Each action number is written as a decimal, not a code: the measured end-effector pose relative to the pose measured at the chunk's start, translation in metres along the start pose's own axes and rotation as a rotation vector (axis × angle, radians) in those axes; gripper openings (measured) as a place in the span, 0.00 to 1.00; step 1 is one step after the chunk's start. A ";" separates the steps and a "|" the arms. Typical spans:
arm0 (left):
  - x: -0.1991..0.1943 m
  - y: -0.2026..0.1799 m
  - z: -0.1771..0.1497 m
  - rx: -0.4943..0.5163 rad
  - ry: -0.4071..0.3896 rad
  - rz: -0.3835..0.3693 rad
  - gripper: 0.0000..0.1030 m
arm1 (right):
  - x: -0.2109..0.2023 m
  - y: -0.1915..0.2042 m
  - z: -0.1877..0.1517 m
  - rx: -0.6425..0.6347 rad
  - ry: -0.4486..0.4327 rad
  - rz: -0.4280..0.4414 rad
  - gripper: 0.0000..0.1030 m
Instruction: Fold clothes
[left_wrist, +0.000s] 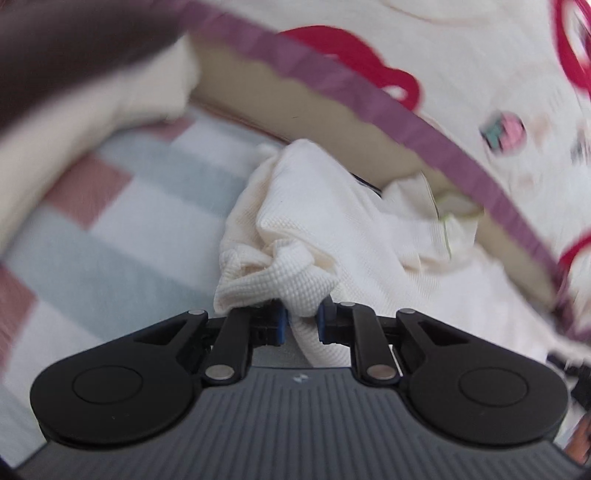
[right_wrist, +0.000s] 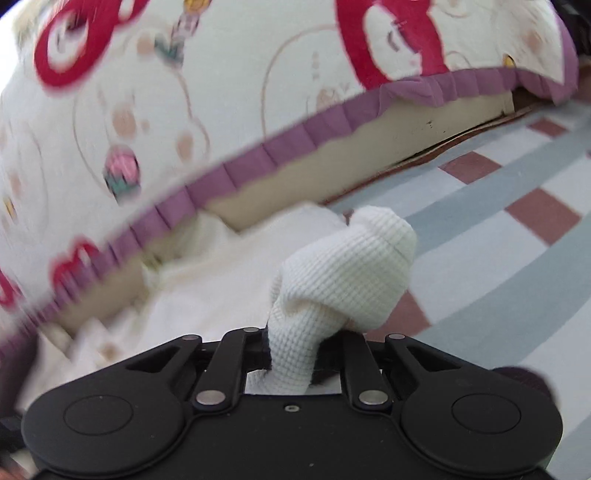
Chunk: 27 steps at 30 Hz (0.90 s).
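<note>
At the left, the left gripper (left_wrist: 301, 323) has its fingers (left_wrist: 281, 322) pinching a bunched edge of the cream garment (left_wrist: 295, 206), probably one corner, so the cloth can be lifted and spread. The garment lies on the checked mat (left_wrist: 110, 229), just below the quilt (left_wrist: 461, 55) with the purple trim. At the right, the right gripper (right_wrist: 291, 354) pinches another bunch of the garment (right_wrist: 343, 273), so both ends seem held for pulling it flat before folding.
</note>
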<state>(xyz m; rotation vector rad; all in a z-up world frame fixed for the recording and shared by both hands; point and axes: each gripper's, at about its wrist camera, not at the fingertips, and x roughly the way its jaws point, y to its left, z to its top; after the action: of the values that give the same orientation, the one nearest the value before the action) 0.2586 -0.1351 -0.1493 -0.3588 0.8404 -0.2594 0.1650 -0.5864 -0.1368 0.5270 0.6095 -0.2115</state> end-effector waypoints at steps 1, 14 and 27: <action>0.001 0.003 0.000 -0.006 0.029 -0.002 0.16 | 0.003 0.000 -0.002 -0.008 0.016 -0.015 0.17; 0.038 0.058 0.002 -0.304 0.103 -0.180 0.38 | 0.012 -0.027 -0.010 0.168 0.065 -0.015 0.52; -0.010 -0.024 0.008 0.275 -0.076 0.023 0.13 | -0.015 0.005 0.005 0.198 -0.077 -0.070 0.15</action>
<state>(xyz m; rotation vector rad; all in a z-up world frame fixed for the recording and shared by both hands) 0.2562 -0.1514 -0.1273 -0.1009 0.7225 -0.3335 0.1567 -0.5840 -0.1223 0.6855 0.5353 -0.3592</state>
